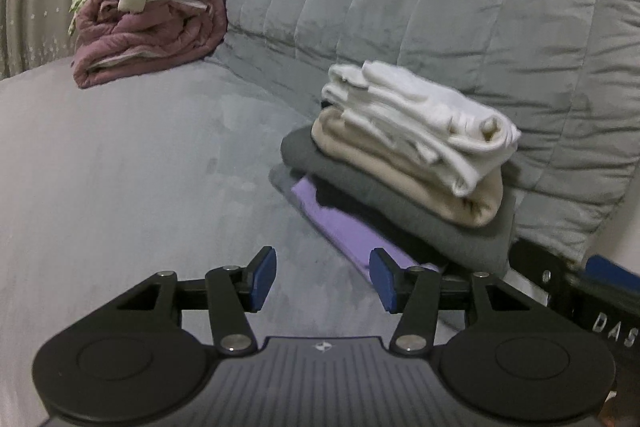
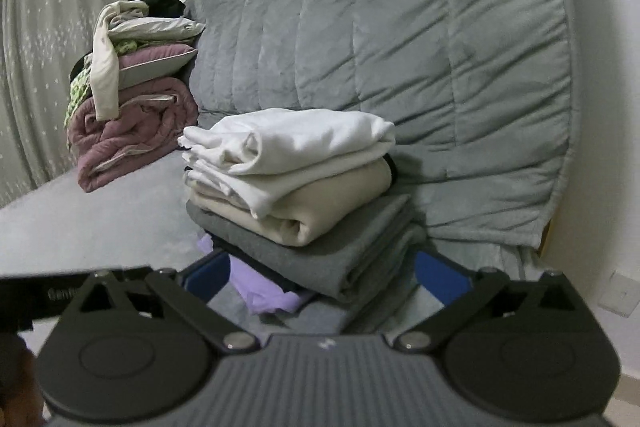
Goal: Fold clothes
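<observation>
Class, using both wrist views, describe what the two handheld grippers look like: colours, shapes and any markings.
Both match. The left gripper and right gripper each have a ribbed grey body with a small white logo, two round black discs, black linkage arms on silver pivots, and blue finger pads. White lettering marks the side of each gripper.

A neat pile of folded clothes (image 2: 296, 195) sits on the soft grey bed, right by the puffy grey back. A white top (image 2: 304, 139) is on top. Under it is a cream one (image 2: 332, 203), then a grey one (image 2: 344, 251). A purple one (image 1: 344, 227) sticks out at the bottom.
</observation>
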